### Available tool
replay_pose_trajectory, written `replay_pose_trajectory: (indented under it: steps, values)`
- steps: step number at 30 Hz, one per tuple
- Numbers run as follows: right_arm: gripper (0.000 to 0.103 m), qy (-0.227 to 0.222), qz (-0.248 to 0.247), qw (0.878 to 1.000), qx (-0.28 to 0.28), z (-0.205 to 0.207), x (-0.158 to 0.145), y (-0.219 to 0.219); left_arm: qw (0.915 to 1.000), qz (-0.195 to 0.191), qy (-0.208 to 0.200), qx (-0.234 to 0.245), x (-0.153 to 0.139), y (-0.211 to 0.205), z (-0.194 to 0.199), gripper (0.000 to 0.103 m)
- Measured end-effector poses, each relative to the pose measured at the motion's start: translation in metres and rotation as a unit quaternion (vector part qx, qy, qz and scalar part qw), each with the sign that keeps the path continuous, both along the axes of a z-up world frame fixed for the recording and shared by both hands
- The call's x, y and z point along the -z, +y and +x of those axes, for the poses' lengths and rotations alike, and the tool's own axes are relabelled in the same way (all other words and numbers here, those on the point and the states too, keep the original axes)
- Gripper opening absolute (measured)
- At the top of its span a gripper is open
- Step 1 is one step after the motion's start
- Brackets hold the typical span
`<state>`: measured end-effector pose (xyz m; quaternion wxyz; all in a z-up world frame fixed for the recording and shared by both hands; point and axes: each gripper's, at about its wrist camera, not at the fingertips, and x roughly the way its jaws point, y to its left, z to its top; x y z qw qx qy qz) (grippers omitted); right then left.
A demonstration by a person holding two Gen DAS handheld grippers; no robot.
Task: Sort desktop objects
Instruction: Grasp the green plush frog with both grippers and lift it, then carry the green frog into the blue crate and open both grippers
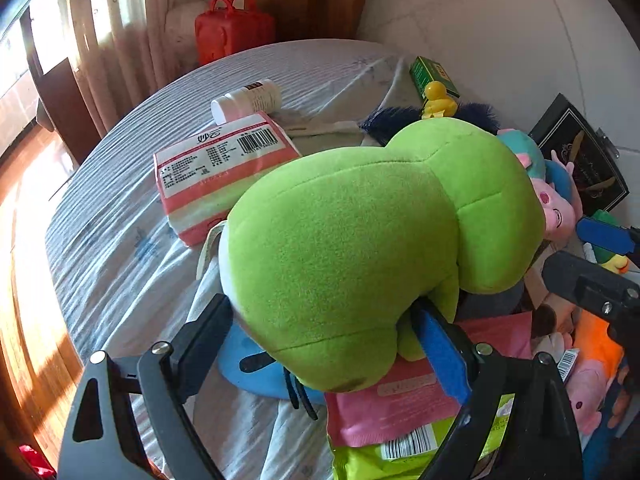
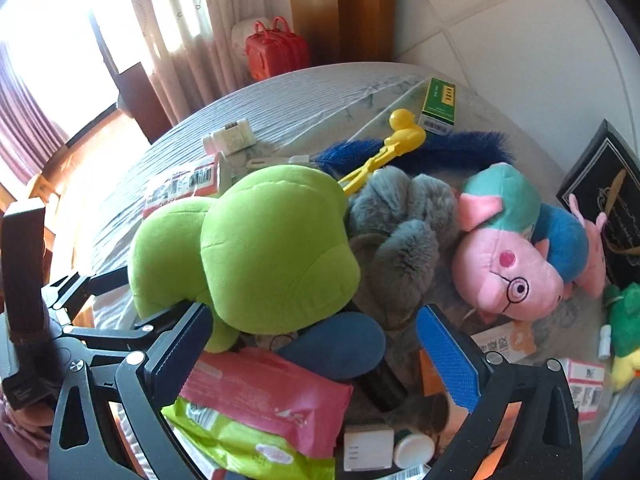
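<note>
One green plush toy [image 1: 360,240] between left gripper [image 1: 324,336] fingers, lifted

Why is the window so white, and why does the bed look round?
Right wrist view: sunlight through the window blows it out to white. Left wrist view: sun makes a bright patch on the floor. Both views: the fisheye lens bends the bed's edge into a curve.

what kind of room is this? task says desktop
Likely a bedroom, not a desk: the objects lie on a striped bedsheet against a padded white headboard, with curtains at a sunlit window. The left gripper holds a green plush toy.
</note>
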<state>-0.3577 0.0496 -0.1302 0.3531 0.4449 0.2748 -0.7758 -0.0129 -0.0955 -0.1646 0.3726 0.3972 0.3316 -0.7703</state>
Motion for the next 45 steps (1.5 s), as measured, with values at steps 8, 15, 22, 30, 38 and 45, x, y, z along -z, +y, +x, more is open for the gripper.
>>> replay_pose_trajectory:
  steps: [8, 15, 22, 30, 38, 45]
  values:
    - [0.103, -0.015, 0.034, 0.999, -0.03, -0.009, 0.027, -0.029, 0.9994, 0.031, 0.005, -0.014, 0.018, -0.009, 0.003, 0.092]
    - [0.091, -0.054, 0.039, 0.998, -0.007, -0.026, 0.049, -0.035, 0.9995, 0.029, 0.012, 0.005, 0.026, -0.006, -0.006, 0.075]
    - [0.074, -0.026, 0.001, 1.0, -0.004, -0.001, 0.015, -0.014, 0.9988, -0.025, 0.019, 0.037, -0.011, 0.013, -0.005, 0.072]
    - [0.074, 0.017, -0.061, 0.997, 0.044, 0.026, -0.055, 0.031, 0.9877, -0.102, 0.06, 0.103, -0.077, 0.034, -0.016, 0.072]
    - [0.074, 0.089, -0.106, 0.981, 0.139, 0.053, -0.129, 0.092, 0.9565, -0.162, 0.122, 0.21, -0.142, 0.073, -0.046, 0.072]
    - [0.074, 0.159, -0.132, 0.949, 0.239, 0.102, -0.191, 0.17, 0.909, -0.197, 0.184, 0.318, -0.197, 0.141, -0.078, 0.072]
